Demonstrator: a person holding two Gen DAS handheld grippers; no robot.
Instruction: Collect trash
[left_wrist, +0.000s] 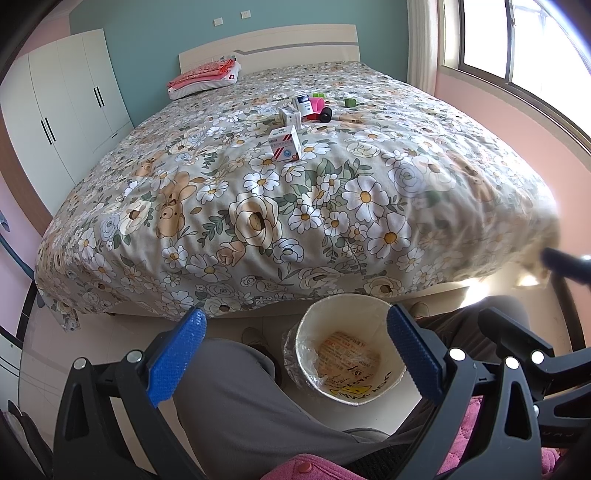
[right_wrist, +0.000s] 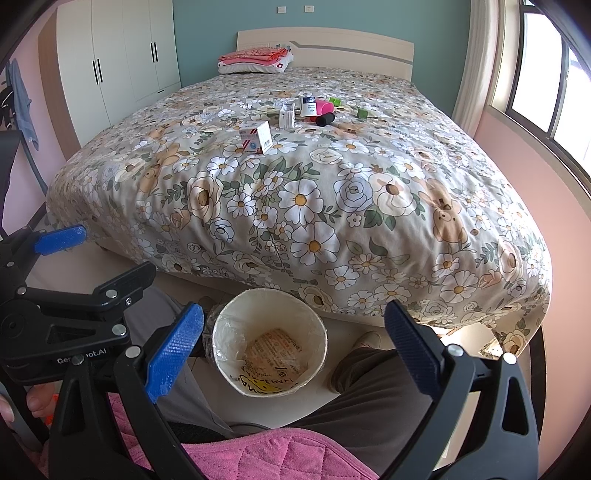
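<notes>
Floral bedspread (left_wrist: 295, 206) over a wide bed, daisies and beige bears, draped down to the floor edge. White wardrobe (left_wrist: 62, 110) at the left wall, folded pink bedding (left_wrist: 205, 77) on a pillow by the headboard, bright window (left_wrist: 517, 40) at the right. Grey trouser legs (left_wrist: 236, 398) and a pink quilted cushion (right_wrist: 258, 458) low in both views, a shoe (right_wrist: 364, 341) beside the bin.

Scattered on the bedspread, well beyond both sets of fingers: nearest, a white box with red and blue print (left_wrist: 285, 144), standing slightly tilted; behind it a smaller white box (left_wrist: 290, 116), a white and dark-blue box (left_wrist: 303, 103), a pink piece (left_wrist: 316, 104), a black cylinder (left_wrist: 325, 114) lying on its side, and small green blocks (left_wrist: 349, 102). Nothing between them and the fingers but open quilt.

On the floor at the foot of the bed, between the knees: a round cream bin (left_wrist: 380, 312) with a clear liner, printed wrappers flat at its bottom.

Left gripper (left_wrist: 295, 354) spread wide, empty, blue pads either side of the bin's mouth from above. Right gripper (right_wrist: 291, 354) likewise wide apart, holding nothing, framing the same bin.
</notes>
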